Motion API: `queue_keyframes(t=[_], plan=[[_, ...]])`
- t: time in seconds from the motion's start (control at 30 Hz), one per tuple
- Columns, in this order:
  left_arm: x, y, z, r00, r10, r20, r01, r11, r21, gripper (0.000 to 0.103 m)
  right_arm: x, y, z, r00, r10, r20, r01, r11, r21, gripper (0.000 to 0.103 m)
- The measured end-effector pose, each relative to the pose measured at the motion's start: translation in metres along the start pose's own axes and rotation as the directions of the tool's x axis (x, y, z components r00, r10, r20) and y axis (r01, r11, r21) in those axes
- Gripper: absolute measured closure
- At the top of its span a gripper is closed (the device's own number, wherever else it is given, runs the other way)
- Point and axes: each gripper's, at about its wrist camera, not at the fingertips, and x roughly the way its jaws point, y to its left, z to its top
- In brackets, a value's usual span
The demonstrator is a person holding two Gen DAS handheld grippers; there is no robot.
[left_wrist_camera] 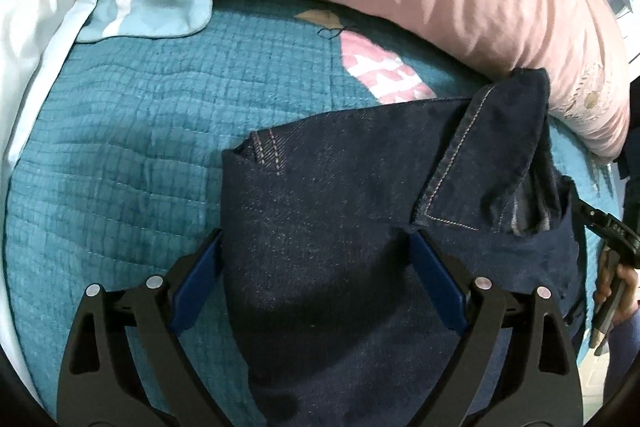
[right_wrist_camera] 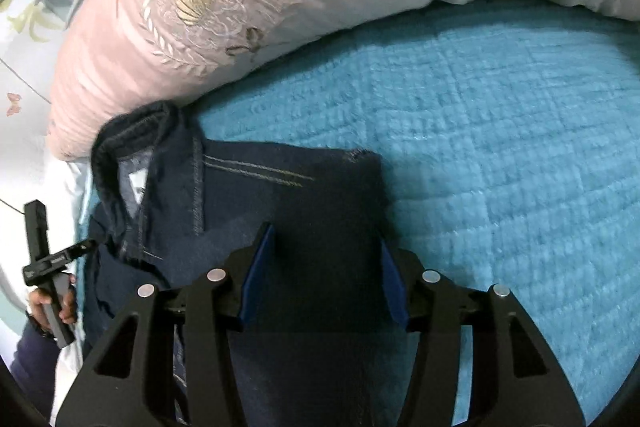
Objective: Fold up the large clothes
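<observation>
Left wrist view has the dark denim jeans (left_wrist_camera: 340,227) filling the lower middle and right of the frame, folded over into a thick bundle on a teal quilted bedspread (left_wrist_camera: 120,147). You can see pale contrast stitching along a hem near the top of the bundle and a flipped-up piece with a stitched edge toward the upper right. The left gripper (left_wrist_camera: 316,259) sits with its blue pads (left_wrist_camera: 436,287) spread wide, one on either side of the fold, the denim lying between them but not pinched as far as I can see. At the far right edge, the other hand (left_wrist_camera: 616,287) is wrapped round a handle.

Right wrist view shows the same jeans (right_wrist_camera: 320,195) in the lower left and centre, waistband curled up at the left with a small white tag showing inside. The right gripper (right_wrist_camera: 328,259) is also standing apart, roughly half spread, pads hovering over the dark cloth without squeezing it. At the lower left, a hand (right_wrist_camera: 52,307) holds the other tool.

Going outward: a big pink pillow (right_wrist_camera: 200,7) with leafy white embroidery runs across the top of both views, touching the jeans' upper corner. In the left wrist view a light blue cloth (left_wrist_camera: 152,7) lies at upper left, and a pink and white patch (left_wrist_camera: 380,67) decorates the bedspread.
</observation>
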Motion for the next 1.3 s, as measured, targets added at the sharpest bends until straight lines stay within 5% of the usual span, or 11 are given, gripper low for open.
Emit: queue_keyframes(t=[0.13, 0.4, 0.43, 0.5, 0.53, 0.7, 0.8, 0.97, 1.3], plan=[[-0.003, -0.001, 0.003, 0.998, -0.061, 0.032, 0.061, 0.998, -0.002, 0.014, -0.005, 0.002, 0.000, 1.000, 0.020, 0.021, -0.019, 0.999, -0.029, 0.057], [0.013, -0.001, 0.018, 0.998, -0.050, 0.024, 0.051, 0.998, -0.040, 0.015, 0.011, -0.004, 0.008, 1.000, 0.020, 0.017, -0.020, 1.000, -0.005, 0.057], [0.016, 0.000, 0.017, 0.999, -0.032, 0.021, 0.032, 0.999, -0.029, 0.026, 0.011, -0.001, 0.009, 1.000, 0.002, 0.019, -0.002, 1.000, -0.025, 0.060], [0.014, -0.002, 0.021, 0.999, 0.024, 0.022, -0.024, 1.000, 0.008, 0.046, 0.006, 0.002, 0.009, 0.999, -0.037, 0.031, 0.039, 0.998, -0.058, 0.084], [0.013, 0.000, 0.020, 0.998, 0.044, 0.033, -0.045, 0.999, 0.022, 0.060, 0.003, 0.001, 0.009, 0.998, -0.034, 0.044, 0.036, 0.998, -0.054, 0.087], [0.000, 0.005, 0.019, 0.998, 0.007, 0.064, -0.009, 1.000, 0.024, 0.083, -0.004, 0.006, 0.005, 0.995, -0.052, 0.083, 0.058, 0.996, -0.071, 0.093], [-0.011, -0.008, 0.020, 0.995, 0.041, 0.088, -0.050, 0.993, 0.104, 0.086, -0.015, 0.015, 0.007, 0.992, -0.062, 0.108, 0.073, 0.993, -0.096, 0.094], [-0.036, -0.013, 0.012, 0.979, 0.087, 0.185, -0.109, 0.988, 0.111, 0.087, -0.031, 0.035, 0.006, 0.983, -0.089, 0.164, 0.114, 0.982, -0.153, 0.095], [-0.094, -0.032, 0.025, 0.953, 0.042, 0.299, -0.063, 0.996, 0.061, 0.089, -0.059, 0.090, 0.008, 0.958, -0.123, 0.258, 0.183, 0.957, -0.224, 0.095]])
